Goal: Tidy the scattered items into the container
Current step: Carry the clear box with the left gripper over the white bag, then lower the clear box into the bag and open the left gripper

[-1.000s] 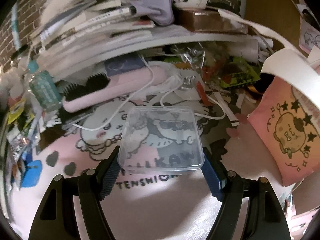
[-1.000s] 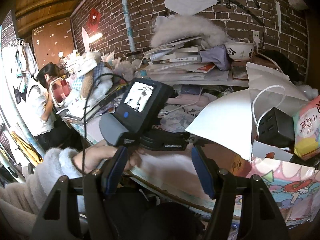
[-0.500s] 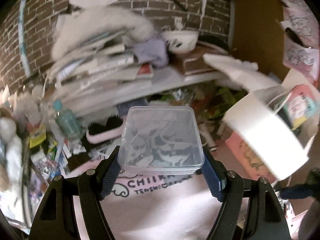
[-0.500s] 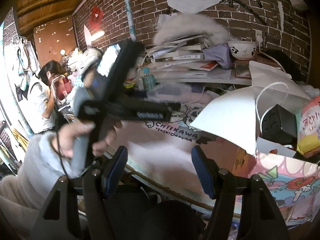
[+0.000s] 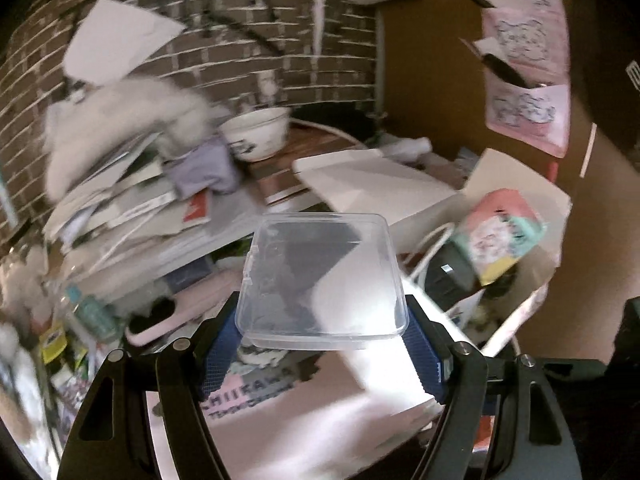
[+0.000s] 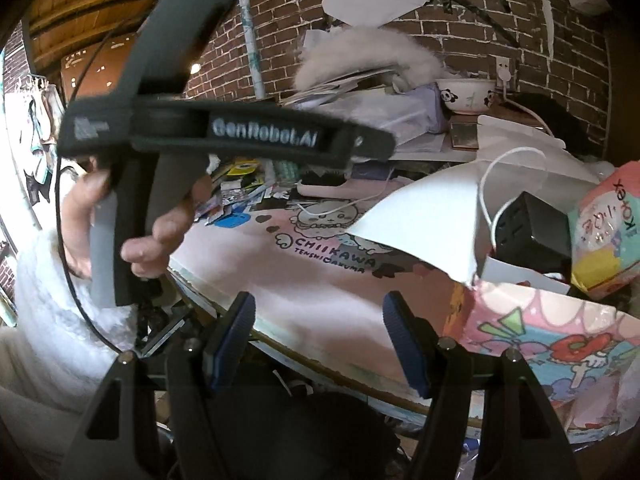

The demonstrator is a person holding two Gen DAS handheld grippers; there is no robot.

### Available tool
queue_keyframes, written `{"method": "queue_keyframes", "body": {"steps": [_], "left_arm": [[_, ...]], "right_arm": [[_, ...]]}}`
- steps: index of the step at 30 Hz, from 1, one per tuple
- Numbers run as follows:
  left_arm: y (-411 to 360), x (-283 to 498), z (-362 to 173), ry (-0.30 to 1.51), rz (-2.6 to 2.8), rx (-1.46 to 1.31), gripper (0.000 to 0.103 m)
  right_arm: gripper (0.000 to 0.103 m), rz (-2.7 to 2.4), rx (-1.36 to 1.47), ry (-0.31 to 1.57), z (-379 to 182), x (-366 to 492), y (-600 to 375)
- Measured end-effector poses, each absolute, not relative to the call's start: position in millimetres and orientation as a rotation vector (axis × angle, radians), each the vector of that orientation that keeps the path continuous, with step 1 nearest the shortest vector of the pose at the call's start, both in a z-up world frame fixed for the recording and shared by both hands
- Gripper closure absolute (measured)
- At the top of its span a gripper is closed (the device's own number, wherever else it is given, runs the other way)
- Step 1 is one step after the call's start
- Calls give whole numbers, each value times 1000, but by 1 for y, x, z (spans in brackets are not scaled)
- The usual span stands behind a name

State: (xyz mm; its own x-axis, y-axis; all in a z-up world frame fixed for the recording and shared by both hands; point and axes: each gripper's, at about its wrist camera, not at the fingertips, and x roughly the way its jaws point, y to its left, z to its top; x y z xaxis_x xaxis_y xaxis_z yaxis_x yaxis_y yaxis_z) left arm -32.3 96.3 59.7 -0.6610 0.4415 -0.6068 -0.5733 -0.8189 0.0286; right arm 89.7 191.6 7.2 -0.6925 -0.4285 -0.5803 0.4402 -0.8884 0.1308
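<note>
Jaws of the left gripper (image 5: 322,346) clench a clear plastic box (image 5: 322,276), which projects toward twelve o'clock; the right gripper (image 6: 316,340) gapes, holding nothing.

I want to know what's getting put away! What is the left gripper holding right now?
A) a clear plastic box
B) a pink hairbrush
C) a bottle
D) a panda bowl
A: the left gripper has its blue pads pressed on both sides of the clear plastic box, lifted off the pink mat; the panda bowl sits back on the shelf.
</note>
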Motion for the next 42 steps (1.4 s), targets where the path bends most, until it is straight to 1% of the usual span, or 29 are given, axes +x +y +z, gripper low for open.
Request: {"method": "queue_keyframes", "body": {"steps": [7,12,17,25,33,42], "left_arm": [[141,-23,70,372,2311,-785,31],[174,-17,68,469,2260,-772,31],[197,-24,63,504,2226,-802,31],[213,-32,52,503,2193,-851,31],[207,-46,42,468,2198,-922,30],[209,-47,40,495,2198,-927,30]], "right_arm": [[39,-2549,862,-4,7,95,208],[39,-2562,864,-23,7,98,219],[39,-2571,862,-31,6,103,225],[39,-2587,854,-49,10,105,235],[39,-2584,847,-49,13,106,235],[39,-2582,849,-47,10,105,232]]}}
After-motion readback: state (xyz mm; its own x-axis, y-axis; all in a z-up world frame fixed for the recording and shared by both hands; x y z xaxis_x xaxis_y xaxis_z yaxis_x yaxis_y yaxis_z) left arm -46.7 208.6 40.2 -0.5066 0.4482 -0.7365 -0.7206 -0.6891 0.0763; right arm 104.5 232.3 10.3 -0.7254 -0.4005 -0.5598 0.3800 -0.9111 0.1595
